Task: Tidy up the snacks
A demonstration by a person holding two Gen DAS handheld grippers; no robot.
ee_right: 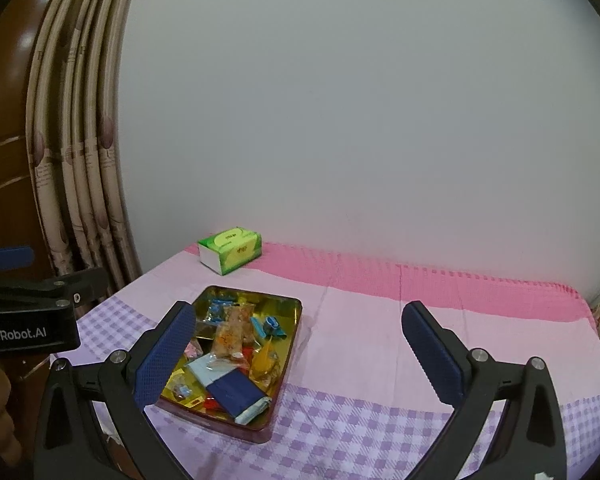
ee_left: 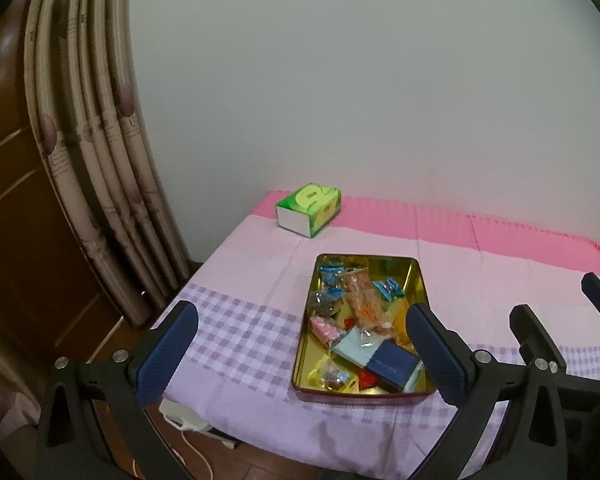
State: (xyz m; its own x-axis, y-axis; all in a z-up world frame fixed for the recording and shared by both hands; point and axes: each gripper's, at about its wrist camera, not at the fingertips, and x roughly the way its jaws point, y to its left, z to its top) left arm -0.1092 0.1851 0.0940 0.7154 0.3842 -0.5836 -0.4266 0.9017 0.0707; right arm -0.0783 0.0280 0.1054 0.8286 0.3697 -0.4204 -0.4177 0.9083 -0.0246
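Both my left hand-held gripper and right hand-held gripper hang spread wide, empty, above the surface. The snack packets lie jumbled inside the gold tin: light, crinkly, probably slippery, so I'd pinch a wrapper's sealed edge.

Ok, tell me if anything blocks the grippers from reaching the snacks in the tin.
Nothing visible does. The tin lies open with no lid, the snacks exposed. The left gripper and right gripper both hang open above the table's near edge. The tissue box sits behind the tin.
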